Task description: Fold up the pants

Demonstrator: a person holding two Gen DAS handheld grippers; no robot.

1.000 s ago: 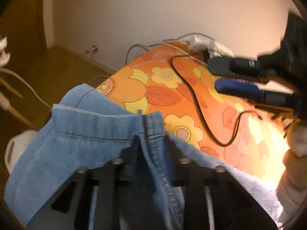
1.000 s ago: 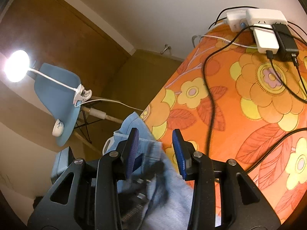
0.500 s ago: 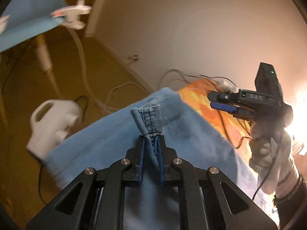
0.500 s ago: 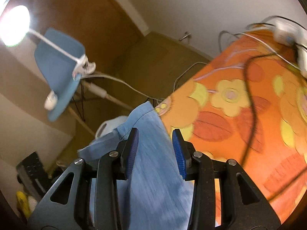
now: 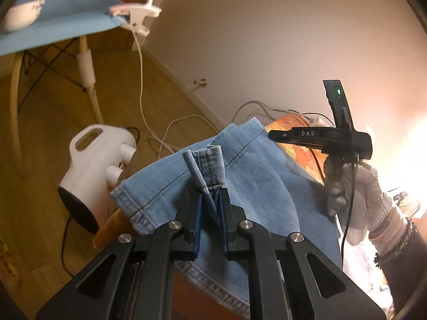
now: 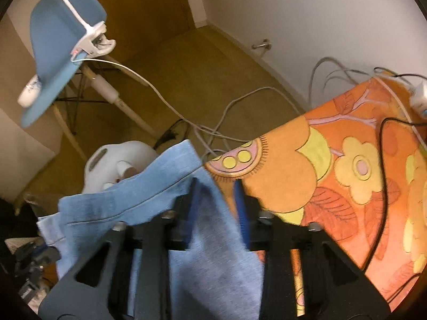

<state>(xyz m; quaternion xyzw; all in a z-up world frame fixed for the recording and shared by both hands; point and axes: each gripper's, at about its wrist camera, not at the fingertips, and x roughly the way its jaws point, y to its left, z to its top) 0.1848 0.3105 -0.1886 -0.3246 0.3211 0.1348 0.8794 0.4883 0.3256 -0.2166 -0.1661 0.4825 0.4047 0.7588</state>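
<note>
The left tool (image 5: 210, 208) pinches a bunched hem of the pants (image 5: 256, 186), which hang over the surface (image 6: 347, 186) corner. The right tool (image 6: 216, 208) is spread, with denim lying between its jaws. If the narrow pinch slips, the pants could slide off onto the floor cables (image 6: 226, 112).

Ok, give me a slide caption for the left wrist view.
Left tool pinches a bunched denim hem of the pants while the right tool hovers beyond.
</note>
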